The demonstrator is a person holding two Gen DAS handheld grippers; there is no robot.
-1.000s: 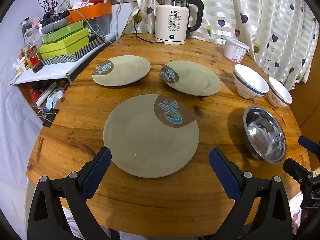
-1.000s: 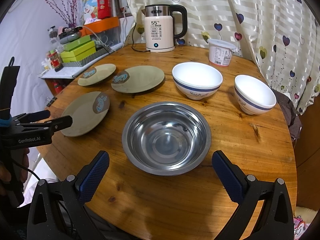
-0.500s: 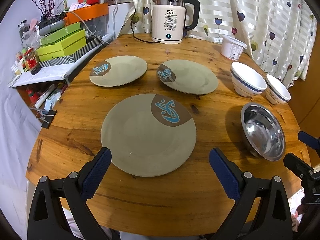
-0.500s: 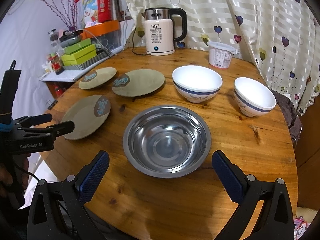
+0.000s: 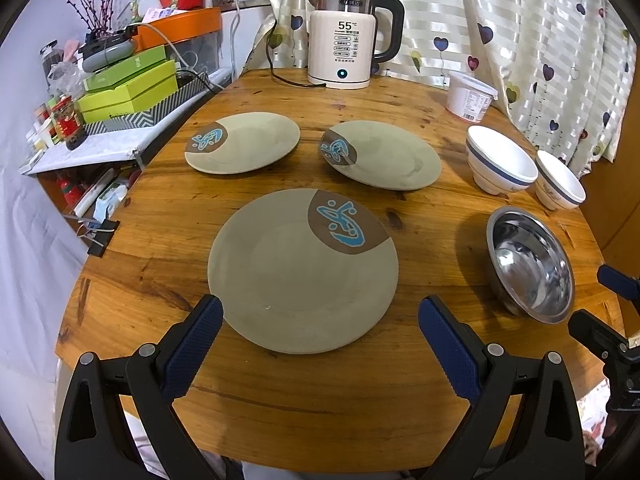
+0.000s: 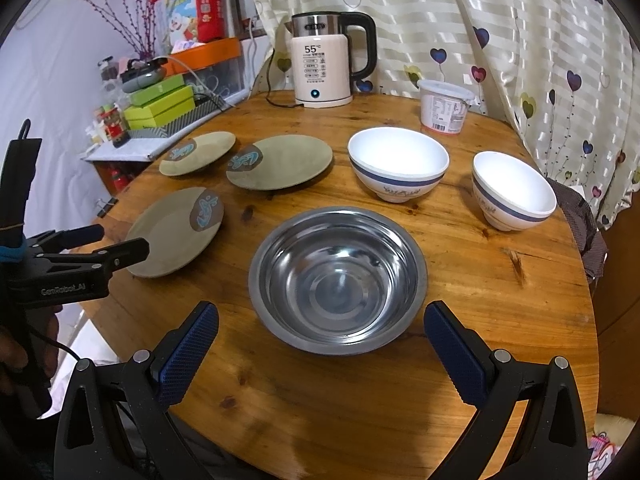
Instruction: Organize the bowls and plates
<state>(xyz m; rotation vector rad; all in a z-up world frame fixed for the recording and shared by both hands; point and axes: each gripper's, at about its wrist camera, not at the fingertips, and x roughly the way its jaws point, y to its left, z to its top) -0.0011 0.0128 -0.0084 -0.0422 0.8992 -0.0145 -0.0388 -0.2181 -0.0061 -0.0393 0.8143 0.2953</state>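
Observation:
Three beige plates with a brown-and-blue patch lie on the round wooden table: a near plate (image 5: 296, 276) (image 6: 172, 236), a far left plate (image 5: 248, 144) (image 6: 200, 152) and a far middle plate (image 5: 388, 156) (image 6: 284, 162). A steel bowl (image 5: 532, 268) (image 6: 338, 276) sits right of them, with two white blue-banded bowls (image 5: 500, 164) (image 5: 560, 186) (image 6: 398, 166) (image 6: 512, 192) behind it. My left gripper (image 5: 320, 320) is open, fingers spread just short of the near plate's front rim. My right gripper (image 6: 320, 328) is open too, straddling the steel bowl's front rim.
An electric kettle (image 5: 348, 40) with its cord and a white lidded tub (image 5: 470, 96) stand at the table's back. A cluttered shelf with green boxes (image 5: 128, 84) borders the left edge. A curtain (image 6: 520, 40) hangs behind and right. The wood in front of both grippers is bare.
Both views shifted only slightly; the left gripper edged a little closer to the near plate. Nothing on the table moved and both grippers stayed open.

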